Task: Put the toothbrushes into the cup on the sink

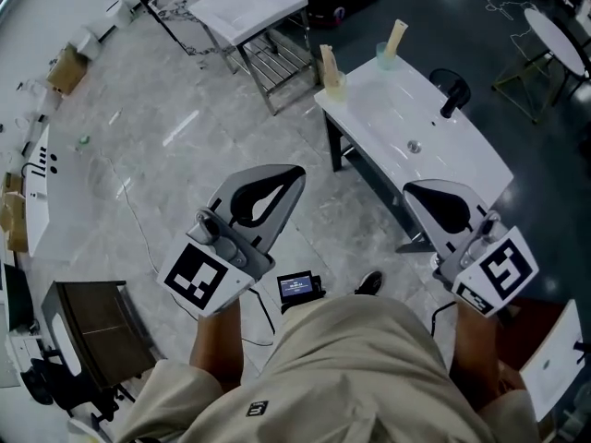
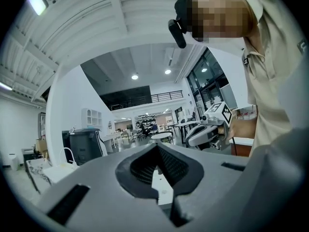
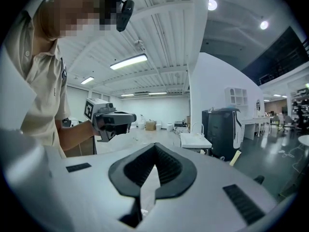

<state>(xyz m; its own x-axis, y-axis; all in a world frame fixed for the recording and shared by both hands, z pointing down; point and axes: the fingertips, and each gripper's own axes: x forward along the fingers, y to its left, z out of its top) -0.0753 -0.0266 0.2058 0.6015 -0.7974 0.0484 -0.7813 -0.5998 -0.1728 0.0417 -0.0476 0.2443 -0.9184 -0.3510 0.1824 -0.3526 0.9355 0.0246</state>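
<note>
A white sink point(image 1: 462, 155) with a black tap point(image 1: 452, 95) stands ahead of me on the right. On its far rim are two cups, a yellowish cup point(image 1: 335, 85) at the left corner and a pale green cup point(image 1: 385, 57) further back, and a cream toothbrush pack point(image 1: 327, 63) stands in the yellowish one. Another cream toothbrush pack point(image 1: 397, 35) stands in the green cup. My left gripper point(image 1: 297, 170) is raised over the floor left of the sink, shut and empty. My right gripper point(image 1: 412, 190) hovers at the sink's near edge, shut and empty. In the right gripper view a cream stick point(image 3: 235, 157) shows low at the right.
A second white sink stand point(image 1: 247, 7) with a wire shelf point(image 1: 277, 63) is at the back, cables beside it. A small screen device point(image 1: 297, 287) hangs at my waist. A dark cabinet point(image 1: 102, 330) stands low left. A round table point(image 1: 559, 40) is far right.
</note>
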